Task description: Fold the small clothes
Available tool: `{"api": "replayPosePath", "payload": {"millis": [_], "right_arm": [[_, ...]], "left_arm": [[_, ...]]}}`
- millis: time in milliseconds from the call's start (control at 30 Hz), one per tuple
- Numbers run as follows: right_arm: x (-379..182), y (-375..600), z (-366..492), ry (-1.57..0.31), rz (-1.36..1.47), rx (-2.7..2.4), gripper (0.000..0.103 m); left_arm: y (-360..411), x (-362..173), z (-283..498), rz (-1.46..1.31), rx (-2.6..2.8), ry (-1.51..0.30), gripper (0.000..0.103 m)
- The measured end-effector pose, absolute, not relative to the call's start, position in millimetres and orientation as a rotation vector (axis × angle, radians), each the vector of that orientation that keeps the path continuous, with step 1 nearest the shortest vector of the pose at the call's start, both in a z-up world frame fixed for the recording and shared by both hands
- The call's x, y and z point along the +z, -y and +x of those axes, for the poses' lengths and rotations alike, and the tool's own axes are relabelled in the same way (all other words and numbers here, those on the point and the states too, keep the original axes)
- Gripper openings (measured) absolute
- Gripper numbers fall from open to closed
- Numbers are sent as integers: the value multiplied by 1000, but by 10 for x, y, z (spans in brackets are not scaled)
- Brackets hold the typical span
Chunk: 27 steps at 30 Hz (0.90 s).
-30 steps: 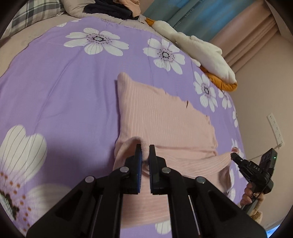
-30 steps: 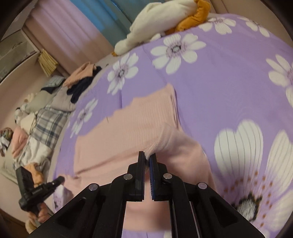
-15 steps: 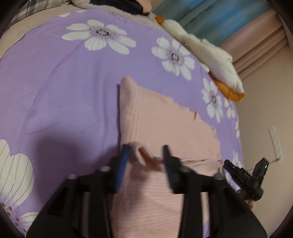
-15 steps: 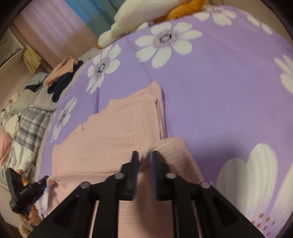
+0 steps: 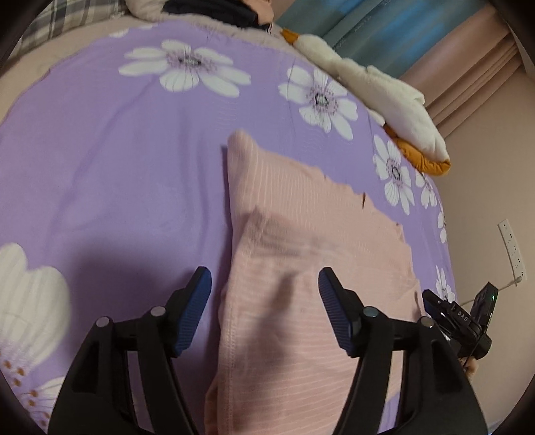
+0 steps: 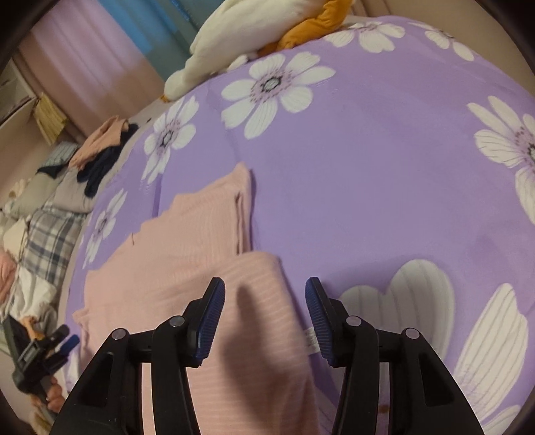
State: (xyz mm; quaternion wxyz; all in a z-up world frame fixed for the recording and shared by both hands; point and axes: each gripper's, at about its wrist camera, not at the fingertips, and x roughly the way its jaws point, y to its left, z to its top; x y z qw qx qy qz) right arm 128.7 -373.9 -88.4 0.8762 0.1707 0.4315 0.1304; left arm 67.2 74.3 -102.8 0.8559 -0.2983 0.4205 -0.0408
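Item: pink ribbed garment (image 5: pixel 301 254), laid flat on the purple floral bedcover (image 5: pixel 117 160); its near part is folded over onto the far part, and the fold is seen in both wrist views.
Position: near the middle of the bedcover, directly below and ahead of both grippers; its folded corner lies between the right gripper's jaws.
Material, judged: a thin ribbed knit, light, soft and limp; no shape is expected to be kept when lifted, and sagging between two hold points is likely.
Surface grip, judged: not slippery; the ribbing should be caught well by the textured blue pads (image 5: pixel 194 311).
Fragility, judged: none, though the knit could be stretched if pulled hard.
Hold points, judged: the two corners of a hemmed edge (image 5: pixel 230 338), one per gripper, so that the layers are pinched together and the next fold stays square.
Left gripper (image 5: pixel 264 294): jaws opening, spread to either side of the garment's edge; nothing is pinched.
Right gripper (image 6: pixel 264 301): jaws opening, cloth lying loose beneath and between them; pads are not pressed on it.
Surface: a soft padded bed; some give under pressure is to be expected.
Room: white and orange plush toy (image 5: pixel 378 87) at the far edge; heap of other clothes (image 6: pixel 100 150) and plaid bedding (image 6: pixel 50 241) to one side; curtains (image 5: pixel 384 30) and a wall socket strip (image 5: pixel 511 249) are noted.
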Motion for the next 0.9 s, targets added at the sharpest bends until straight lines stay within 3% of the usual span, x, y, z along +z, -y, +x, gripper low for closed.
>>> {"api": "replayPosePath", "payload": {"millis": [67,133,167,233,333,667,900], "right_arm": [[-916,3653,1305,-912,329,274,50],[-950,3610,1330,-922,313,269,50],[-963,3597,1331,-922,305,264,50],[-961,3562,1311,-908,277,254,33],[-922,3532,1268,-893,257,262,12],[-689,3531,1030,-813,252,241,9],[-461,3518,862,-739,252,251,9]], "left_arm": [[-712,-1100,684,-628,-89,-898,50],[-670,-1163,689,-600,-67,-917,32],[-655,-1168,675,-576,-51,-913,30],[-642,-1173,645,-549,-35,-900,19],[-642,-1163,593,-551,-36,-880,14],[-570,-898,405,-530,-59,-796,11],[-558,-602,226,-500,-95,-700,2]]}}
